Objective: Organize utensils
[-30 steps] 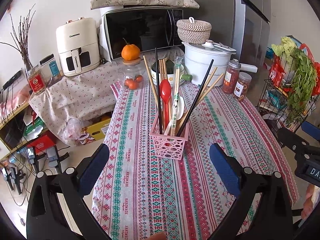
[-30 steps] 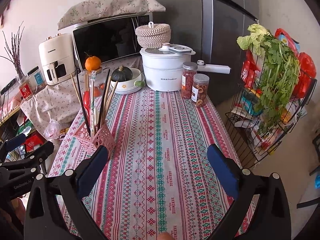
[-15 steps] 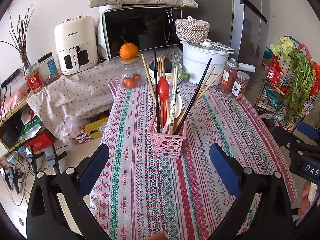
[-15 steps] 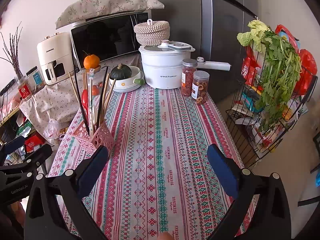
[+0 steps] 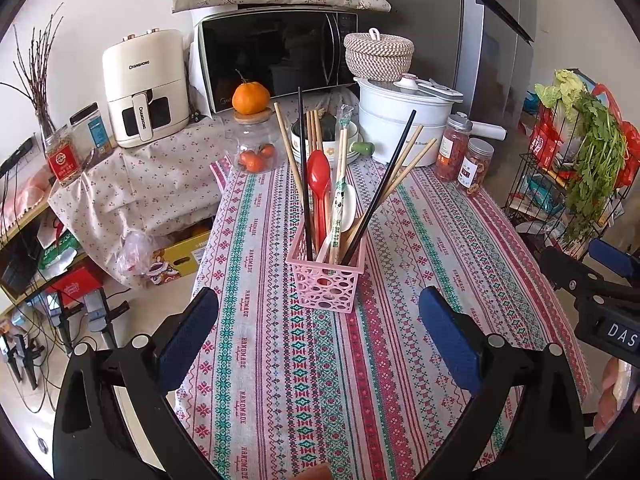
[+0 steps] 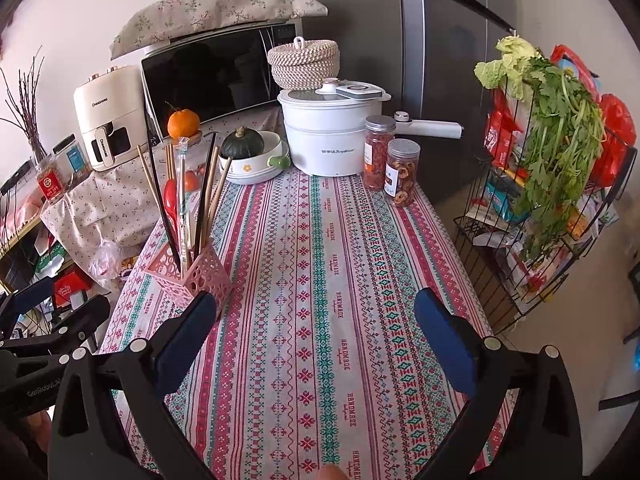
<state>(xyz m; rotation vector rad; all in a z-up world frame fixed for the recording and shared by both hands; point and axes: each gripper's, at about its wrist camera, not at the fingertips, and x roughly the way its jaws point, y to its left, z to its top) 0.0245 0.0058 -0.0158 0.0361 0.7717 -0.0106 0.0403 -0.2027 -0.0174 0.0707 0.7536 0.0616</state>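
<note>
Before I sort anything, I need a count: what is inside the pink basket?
The pink basket holds wooden chopsticks, black chopsticks, a red spoon and a wrapped pair. Their lower ends are hidden, so no exact count.

Black angular frames are being shown on both the left gripper (image 5: 318, 320) and the right gripper (image 6: 316, 322), each carrying blue finger pads (image 5: 448, 336) and silver screws (image 6: 138, 345); white lettering is being displayed on each body.

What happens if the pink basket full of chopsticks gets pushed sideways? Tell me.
The pink basket probably tips easily: it is small, and long chopsticks lean far above its rim. It looks like light perforated plastic, so it may slide on the tablecloth. The loose utensils would likely shift.
</note>
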